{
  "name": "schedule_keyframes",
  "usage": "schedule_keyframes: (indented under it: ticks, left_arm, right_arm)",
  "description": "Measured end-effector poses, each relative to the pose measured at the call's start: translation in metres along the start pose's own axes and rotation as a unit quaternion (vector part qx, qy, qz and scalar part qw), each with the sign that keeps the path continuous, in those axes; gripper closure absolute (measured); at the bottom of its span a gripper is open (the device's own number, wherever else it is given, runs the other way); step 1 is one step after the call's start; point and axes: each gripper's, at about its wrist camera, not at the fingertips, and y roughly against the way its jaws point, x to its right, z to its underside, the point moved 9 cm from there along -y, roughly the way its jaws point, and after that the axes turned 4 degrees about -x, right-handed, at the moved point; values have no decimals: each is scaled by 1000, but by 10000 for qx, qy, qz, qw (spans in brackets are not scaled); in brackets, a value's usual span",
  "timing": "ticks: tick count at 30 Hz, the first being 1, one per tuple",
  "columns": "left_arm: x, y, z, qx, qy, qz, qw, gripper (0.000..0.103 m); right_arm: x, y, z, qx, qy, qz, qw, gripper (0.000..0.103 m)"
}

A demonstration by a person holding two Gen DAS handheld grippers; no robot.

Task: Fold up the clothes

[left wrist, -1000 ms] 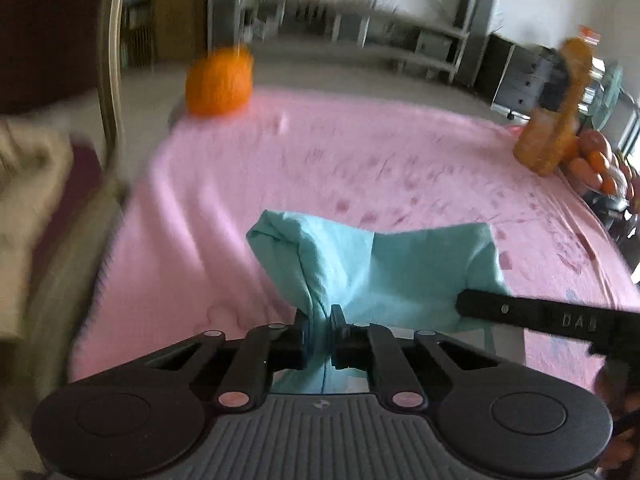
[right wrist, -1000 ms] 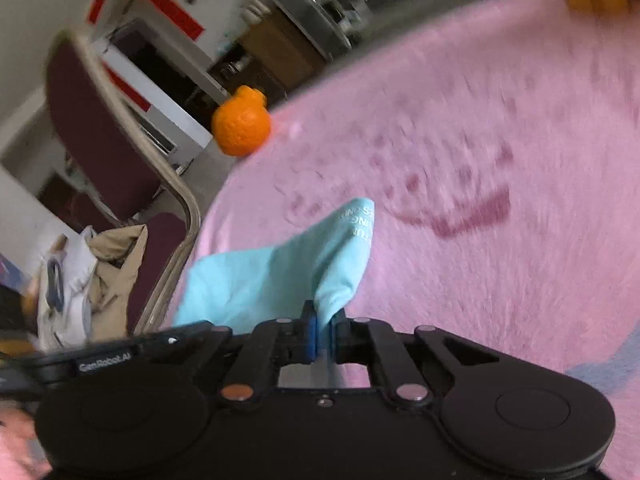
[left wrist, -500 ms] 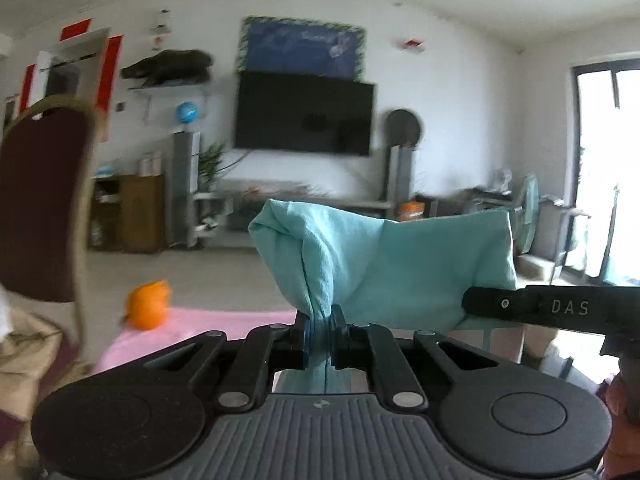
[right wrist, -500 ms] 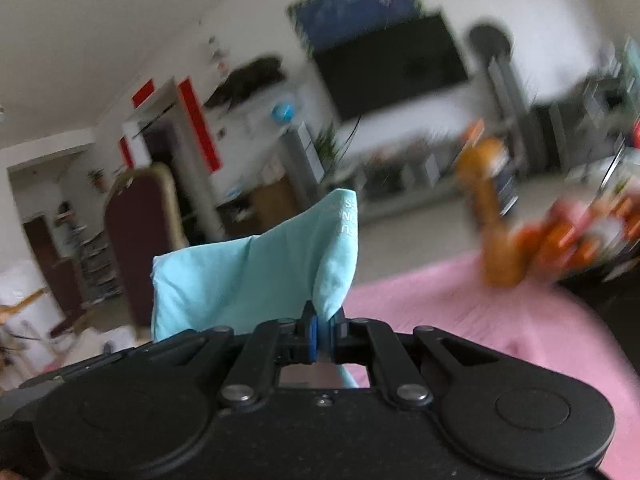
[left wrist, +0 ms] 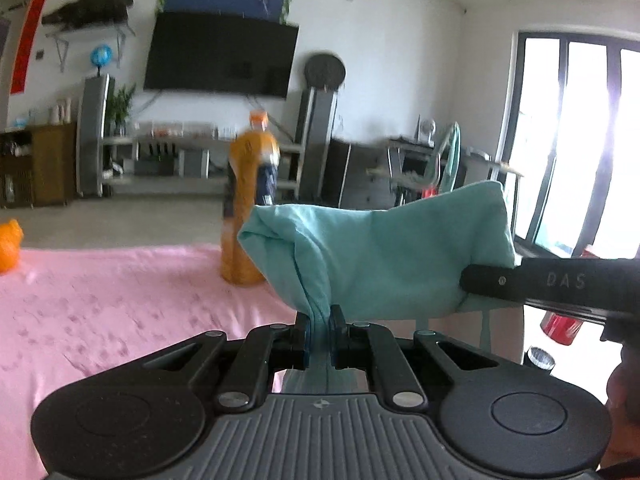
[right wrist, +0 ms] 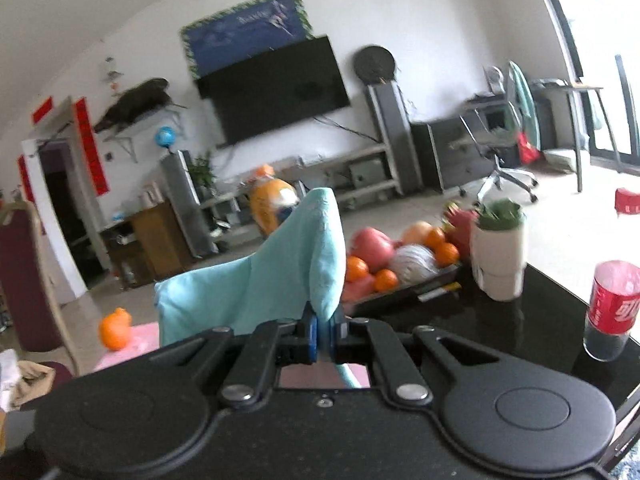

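A light teal garment point(left wrist: 384, 256) hangs in the air, stretched between my two grippers above the pink tablecloth point(left wrist: 100, 296). My left gripper point(left wrist: 319, 334) is shut on one bunched corner of it. In the left wrist view the right gripper's black body point(left wrist: 548, 282) shows at the cloth's far end. My right gripper point(right wrist: 325, 334) is shut on another corner of the teal garment point(right wrist: 280, 276), which rises in a fold above the jaws. The cloth's lower part is hidden behind the gripper bodies.
An orange-drink bottle point(left wrist: 248, 204) stands on the pink cloth just behind the garment. A fruit tray point(right wrist: 396, 264), a white cup with greens point(right wrist: 498, 256) and a red can point(right wrist: 614, 308) sit on the dark table at the right. An orange point(right wrist: 115, 328) and a maroon chair point(right wrist: 24, 276) are at the left.
Both grippers lifted the teal garment off the pink cloth and swung rightward. The views went from the tabletop to the room; bottle, fruit tray and can came into sight.
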Motion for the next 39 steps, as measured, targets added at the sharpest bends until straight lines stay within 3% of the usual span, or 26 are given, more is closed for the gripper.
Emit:
schedule_keyframes:
  ticks: [6,10,11,12,13,15,18,22,24,25,28,29,30,35,36,38,39]
  left_arm:
    - [-8,-49,16,-304,51,-177,9994,95]
    - [-10,-95,26,-549,-58,-606,9966,77]
    - [-17,-103,26,-681,-61,-763,9947,77]
    - [-28,-107,29,-781,8,-876,9931,77]
    - [-37,-104,28,-804,111,-892,9927,76]
    - [-56,-94,31,-805,345,-877,9923,71]
    - [-68,-76,42,-1001,560,-832,9899,72]
    - [-46,-58,65,-1407,564,-227,9882,80]
    - [-27,-57,76,-1641,327,81,9859,81]
    - [-16,-60,84,-1771,150,177,9839,81]
    - [-1,-67,111,-2295,-266,127,9729,80]
    - [3,-70,122,-2512,-392,83,9671,74]
    - [1,-69,125,-2539,-497,-54,9659,72]
    - [-8,-41,115,-3016,-454,-460,9512,73]
    - [-9,-33,111,-3060,-471,-532,9494,70]
    - [-6,-15,101,-3022,-622,-754,9482,60]
    - [-4,-3,96,-2989,-646,-856,9482,59]
  right_arm:
    - [34,-49,16,-532,23,159,9985,98]
    - [42,-92,18,-819,143,328,9960,95]
    - [47,-98,19,-907,146,433,9948,88]
    - [51,-103,20,-1006,134,546,9933,74]
    - [56,-108,22,-1103,121,659,9916,69]
    - [64,-108,23,-1220,15,756,9897,64]
    - [73,-84,25,-1238,-156,812,9889,55]
    - [91,-68,39,-1480,-780,781,9828,56]
    - [98,-73,57,-1895,-1324,455,9718,79]
    - [100,-79,69,-2165,-1639,264,9621,85]
    - [106,-90,110,-2950,-2143,126,9311,87]
    - [107,-90,121,-3127,-2180,191,9243,88]
    - [111,-89,128,-3190,-2197,297,9215,97]
    - [120,-51,133,-2884,-2436,922,9214,97]
    - [116,-43,128,-2771,-2371,993,9258,90]
    - [101,-29,115,-2538,-2163,1005,9374,87]
    - [90,-22,105,-2447,-2022,932,9437,82]
